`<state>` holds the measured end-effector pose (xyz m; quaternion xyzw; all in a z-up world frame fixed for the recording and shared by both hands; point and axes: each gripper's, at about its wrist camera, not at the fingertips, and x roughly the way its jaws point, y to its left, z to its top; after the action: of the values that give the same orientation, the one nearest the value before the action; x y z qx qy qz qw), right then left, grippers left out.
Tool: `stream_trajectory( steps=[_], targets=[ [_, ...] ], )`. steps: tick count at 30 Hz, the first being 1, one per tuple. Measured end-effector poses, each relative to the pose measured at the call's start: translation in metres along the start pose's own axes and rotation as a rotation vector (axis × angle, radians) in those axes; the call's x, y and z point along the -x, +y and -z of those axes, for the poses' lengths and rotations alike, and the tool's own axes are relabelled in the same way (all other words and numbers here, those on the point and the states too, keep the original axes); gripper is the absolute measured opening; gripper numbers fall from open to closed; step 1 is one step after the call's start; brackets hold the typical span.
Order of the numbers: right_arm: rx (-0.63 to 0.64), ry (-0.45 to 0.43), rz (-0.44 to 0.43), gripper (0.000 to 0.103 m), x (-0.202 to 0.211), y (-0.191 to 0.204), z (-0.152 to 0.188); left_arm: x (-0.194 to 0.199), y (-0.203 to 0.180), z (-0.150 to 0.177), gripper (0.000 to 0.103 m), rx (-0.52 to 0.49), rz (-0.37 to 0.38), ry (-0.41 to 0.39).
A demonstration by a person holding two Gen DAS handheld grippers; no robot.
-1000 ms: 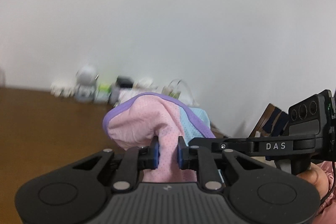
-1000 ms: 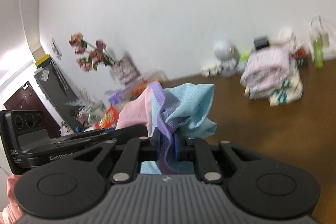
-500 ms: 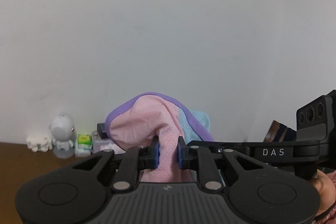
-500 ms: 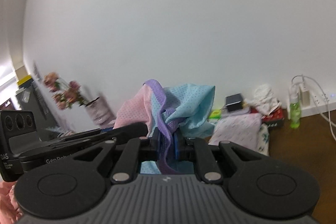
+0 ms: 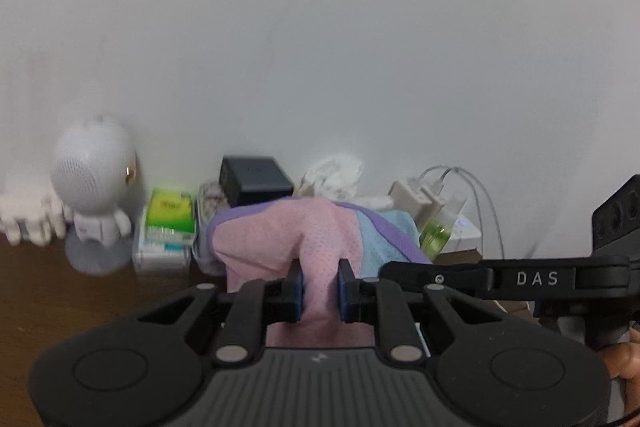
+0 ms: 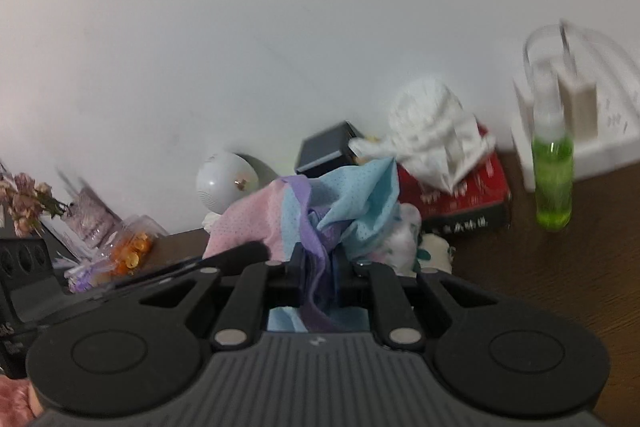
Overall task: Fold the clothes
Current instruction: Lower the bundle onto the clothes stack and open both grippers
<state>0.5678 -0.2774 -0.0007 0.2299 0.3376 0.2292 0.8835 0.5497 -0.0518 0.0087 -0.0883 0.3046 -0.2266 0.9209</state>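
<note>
A pink, light-blue and purple-trimmed garment (image 5: 288, 231) bunches up in front of my left gripper (image 5: 320, 287), which is shut on its pink part. In the right wrist view the same garment (image 6: 340, 203) is pinched at its purple trim by my right gripper (image 6: 318, 271), also shut on it. Both grippers hold the cloth side by side, close to the back of a brown wooden table (image 5: 48, 291). The other gripper's black body (image 5: 552, 279) shows at the right of the left wrist view. The cloth's lower part is hidden behind the gripper bodies.
Along the white wall stand a white round-headed figure (image 5: 94, 187), a green tissue pack (image 5: 168, 223), a black box (image 5: 254, 179), a red tissue box (image 6: 460, 203), a green spray bottle (image 6: 552, 183), a white power strip (image 6: 576, 131), and folded clothes (image 6: 404, 243).
Both grippers have carried the garment forward and lower toward the wall; the items along the wall now look much larger and nearer. The grip on the cloth is unchanged.
</note>
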Motion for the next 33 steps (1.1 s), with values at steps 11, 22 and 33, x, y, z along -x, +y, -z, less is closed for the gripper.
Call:
stream_trajectory(
  steps=[11,22,33],
  targets=[
    [0.021,-0.174,0.045,0.048,0.036,0.003,-0.002,0.042,0.025,-0.009,0.077,0.111,-0.03,-0.171],
    [0.323,-0.127,0.228,0.015,-0.017,0.061,0.035,-0.013,0.001,0.005,0.008,0.004,-0.15,-0.074],
    [0.279,-0.191,0.209,0.016,-0.003,0.037,0.056,-0.015,-0.024,0.023,0.027,-0.138,-0.198,-0.126]
  ],
)
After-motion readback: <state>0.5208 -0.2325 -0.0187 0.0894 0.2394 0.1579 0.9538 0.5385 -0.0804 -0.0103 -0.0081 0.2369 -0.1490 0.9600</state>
